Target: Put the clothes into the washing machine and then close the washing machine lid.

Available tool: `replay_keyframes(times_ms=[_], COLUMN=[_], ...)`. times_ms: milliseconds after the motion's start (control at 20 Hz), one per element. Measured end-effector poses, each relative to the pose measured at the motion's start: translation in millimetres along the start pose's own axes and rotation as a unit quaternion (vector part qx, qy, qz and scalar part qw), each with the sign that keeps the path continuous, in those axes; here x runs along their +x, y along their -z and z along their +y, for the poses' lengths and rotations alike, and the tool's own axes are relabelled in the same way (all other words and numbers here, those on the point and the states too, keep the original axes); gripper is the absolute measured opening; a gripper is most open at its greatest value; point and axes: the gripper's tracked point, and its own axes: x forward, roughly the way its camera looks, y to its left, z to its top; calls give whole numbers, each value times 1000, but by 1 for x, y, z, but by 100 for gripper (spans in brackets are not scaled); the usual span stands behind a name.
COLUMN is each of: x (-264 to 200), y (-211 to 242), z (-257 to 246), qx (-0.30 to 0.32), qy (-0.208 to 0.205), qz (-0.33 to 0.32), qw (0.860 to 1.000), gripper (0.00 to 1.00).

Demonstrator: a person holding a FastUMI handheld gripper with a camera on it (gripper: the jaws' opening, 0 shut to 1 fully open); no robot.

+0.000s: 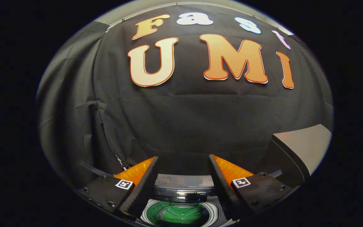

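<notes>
Booth wall fills my forward view; the washing machine (181, 193) lies below and just ahead of my gripper (183, 179), seen between its fingers. Its round drum mouth (178, 214) faces up at me — green inside, whether cloth or drum floor I cannot tell. A lid I cannot make out. My fingers stand spread apart, holding nothing.

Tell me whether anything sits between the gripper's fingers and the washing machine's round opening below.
Nothing visible does. The gripper is open with nothing between its fingers, and the round drum opening with a green inside lies below them, unblocked.
</notes>
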Motion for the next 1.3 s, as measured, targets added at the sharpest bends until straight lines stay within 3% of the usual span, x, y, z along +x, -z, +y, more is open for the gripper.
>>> replay_keyframes(times_ms=[550, 950, 1300], x=[-33, -36, -46], y=[38, 115, 95], z=[5, 3, 14], qx=[2, 20, 8], qy=[-5, -11, -25], qz=[17, 100, 84], qw=[1000, 995, 996], gripper=[98, 99, 99])
